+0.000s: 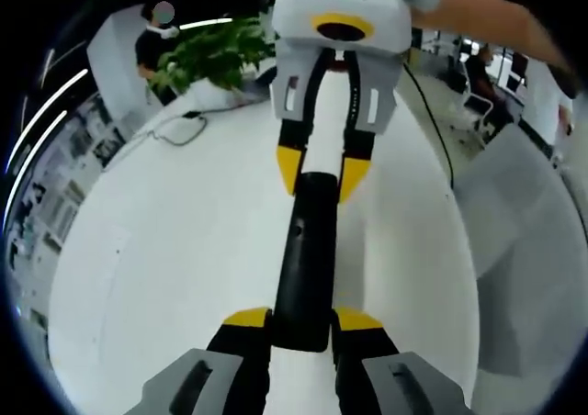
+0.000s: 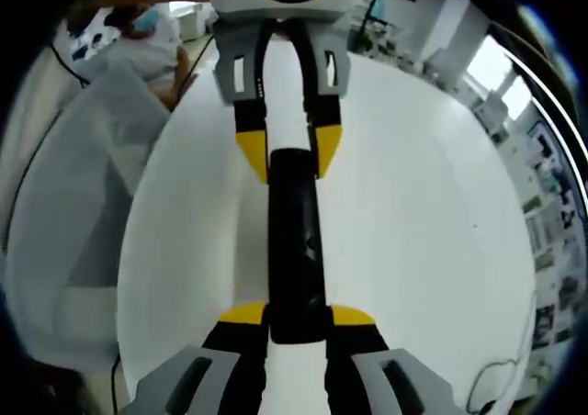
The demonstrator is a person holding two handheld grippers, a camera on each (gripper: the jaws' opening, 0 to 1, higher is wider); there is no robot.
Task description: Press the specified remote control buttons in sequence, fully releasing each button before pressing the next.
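Its buttons too dark to make out, the black remote control (image 1: pixel 308 259) spans level between the left gripper (image 1: pixel 303 321) and the opposing right gripper (image 2: pixel 299 316), each clamping one end above the white table (image 1: pixel 165 250).

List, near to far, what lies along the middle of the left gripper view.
Left tongs with yellow tips, gripping the near end → long black remote control → right tongs with yellow tips on its far end → green leafy plant beyond the white round table.
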